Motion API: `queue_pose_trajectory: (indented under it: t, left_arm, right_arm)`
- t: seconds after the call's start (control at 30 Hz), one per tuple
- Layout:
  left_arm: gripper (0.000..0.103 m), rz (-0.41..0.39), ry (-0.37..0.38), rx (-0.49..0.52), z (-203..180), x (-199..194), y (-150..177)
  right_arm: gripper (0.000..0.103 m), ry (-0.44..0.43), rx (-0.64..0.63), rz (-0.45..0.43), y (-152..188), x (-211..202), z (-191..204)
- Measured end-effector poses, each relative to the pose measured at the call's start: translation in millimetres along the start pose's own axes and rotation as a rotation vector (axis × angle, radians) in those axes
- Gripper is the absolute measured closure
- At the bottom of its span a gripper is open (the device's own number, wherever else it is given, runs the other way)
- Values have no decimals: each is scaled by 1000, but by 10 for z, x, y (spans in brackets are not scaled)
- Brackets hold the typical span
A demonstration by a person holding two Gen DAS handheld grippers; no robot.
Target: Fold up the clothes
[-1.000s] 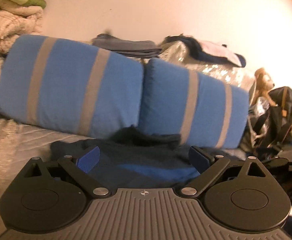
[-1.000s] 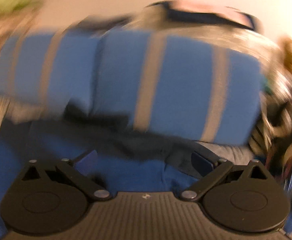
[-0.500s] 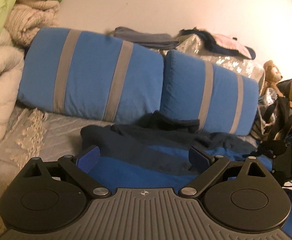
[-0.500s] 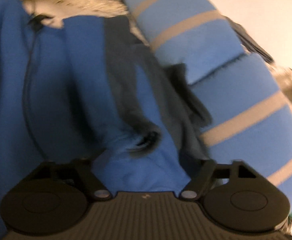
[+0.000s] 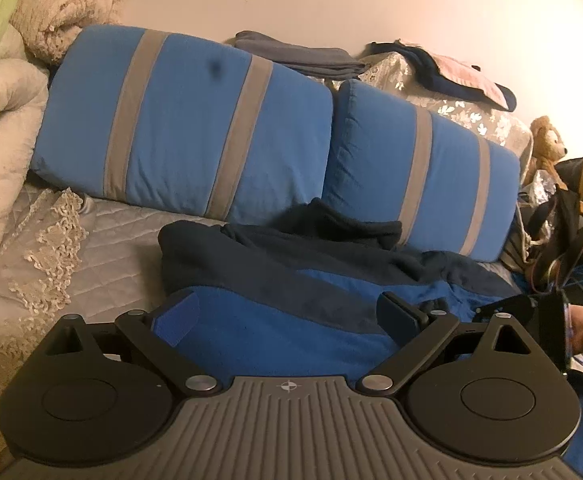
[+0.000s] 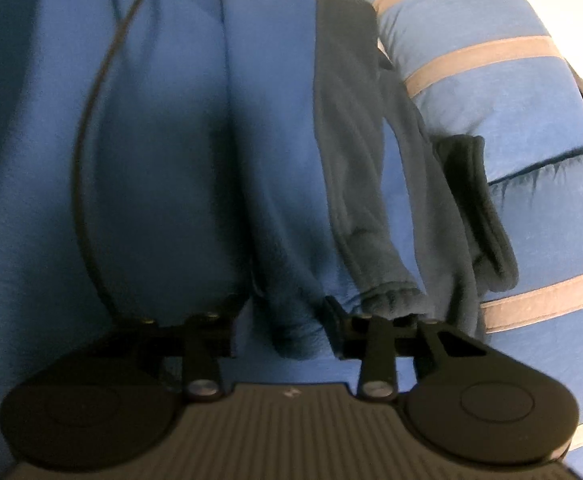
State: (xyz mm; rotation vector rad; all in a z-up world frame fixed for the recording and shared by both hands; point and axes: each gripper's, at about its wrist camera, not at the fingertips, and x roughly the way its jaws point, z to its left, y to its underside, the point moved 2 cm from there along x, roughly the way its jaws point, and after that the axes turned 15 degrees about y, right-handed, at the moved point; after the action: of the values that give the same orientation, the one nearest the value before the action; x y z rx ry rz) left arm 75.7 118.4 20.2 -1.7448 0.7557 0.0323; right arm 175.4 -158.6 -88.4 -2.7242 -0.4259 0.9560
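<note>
- The bed, under a pale quilted cover with a lace edge, fills the lower left of the left wrist view, from about 7 to 9 o'clock.
- Two blue cushions with grey stripes lean along the wall: the left cushion at 11 o'clock, the right cushion at 2 o'clock, their inner ends touching. Each shows two stripes.
- The blue and navy fleece garment lies spread on the bed just in front of the cushions, its dark collar pushed up against the right cushion. In the right wrist view one navy sleeve runs from 12 o'clock down toward centre and ends in a cuff just above the fingers.
- A heap of cream blankets sits at 9 to 10 o'clock, with a green one on top.
- Two small stacks of folded clothes rest on top behind the cushions: a grey stack at 12 o'clock and a navy and pink stack at 1 o'clock.
- One teddy bear sits at 3 o'clock beside a dark bag.
- The left gripper hovers level above the fleece, fingers spread wide with nothing between them.
- The right gripper is tipped down onto the fleece, fingers partly closed around a bunched fold of blue fabric; whether they actually pinch it I cannot tell.
- One thin black cable curves across the blue cloth from 11 to 8 o'clock.
</note>
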Motion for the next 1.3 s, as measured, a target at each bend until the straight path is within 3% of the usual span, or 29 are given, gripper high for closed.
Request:
queue_pose_trajectory:
  t: [0.23, 0.3, 0.37, 0.5, 0.9, 1.13, 1.3]
  left_arm:
    - [6, -1, 11, -17, 61, 21, -23]
    - [6, 6, 12, -3, 70, 17, -33]
    - [6, 13, 6, 8, 104, 10, -44]
    - [6, 30, -17, 21, 220, -12, -72]
    - [6, 103, -55, 5, 647, 95, -76]
    - [6, 160, -40, -37, 877, 367, 0]
    - [6, 232, 3, 128, 645, 518, 90]
  right_arm:
    - [58, 80, -146, -9, 58, 102, 114]
    - [63, 101, -184, -12, 55, 89, 118]
    - [78, 123, -215, -15, 49, 63, 109]
    - [83, 165, -272, -22, 32, 8, 73]
    - [86, 267, -240, -18, -242, -154, -782]
    - [86, 335, -205, -9, -407, -213, -1307]
    - [86, 391, -169, -5, -563, -198, -1719]
